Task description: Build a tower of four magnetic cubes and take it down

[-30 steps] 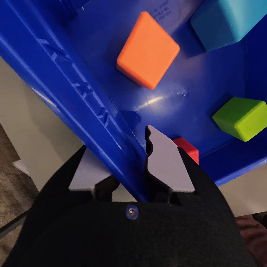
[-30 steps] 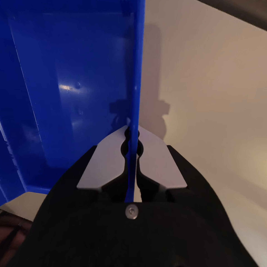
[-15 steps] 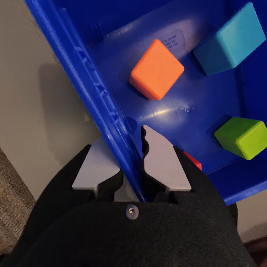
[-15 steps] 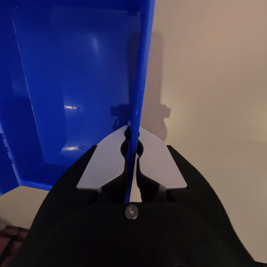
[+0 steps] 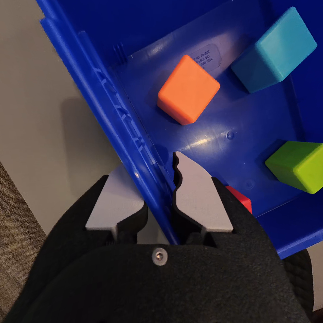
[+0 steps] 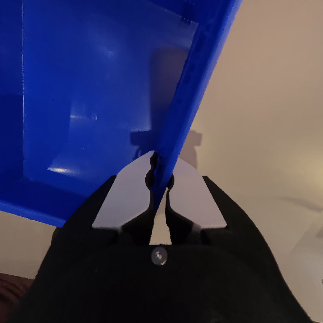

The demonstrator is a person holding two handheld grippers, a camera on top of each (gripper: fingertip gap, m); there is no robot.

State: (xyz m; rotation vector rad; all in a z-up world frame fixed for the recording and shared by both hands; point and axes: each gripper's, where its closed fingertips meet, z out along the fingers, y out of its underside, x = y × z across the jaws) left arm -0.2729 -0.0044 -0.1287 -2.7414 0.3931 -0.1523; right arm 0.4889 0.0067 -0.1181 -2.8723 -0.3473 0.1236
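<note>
Left gripper (image 5: 158, 172): your jaws straddle the left wall of the blue bin (image 5: 111, 97), one finger outside and one inside. They look clamped on the wall, though the outer finger is partly hidden behind it.

Right gripper (image 6: 161, 161): your jaws are closed onto the opposite wall of the bin, pinching the thin plastic between the pale pads.

Cubes: all four lie loose on the bin floor, none stacked. The orange cube (image 5: 187, 90) sits nearest the left wall, the teal cube (image 5: 276, 50) is farther in, the green cube (image 5: 298, 164) is at the right, and the red cube (image 5: 242, 201) is mostly hidden behind your inner left finger. They stand apart from one another.

Progress: the tower is not yet begun, by the look of it; you are handling the bin, not the cubes.

Bin: it is stiff, glossy plastic with thin walls. It probably twists if your two grips move unevenly, and a tilt would send the cubes sliding.

Handling of cubes: they look smooth, hard-edged with rounded corners, and light. Take each by two opposite flat faces, jaws square to them, not across a corner. The matte skin should give fair grip.

Magnets: expect a cube to snap toward its neighbour when close, so bring it down straight and let go only once seated.

Desk (image 6: 262, 104): pale and smooth beside the bin.
</note>
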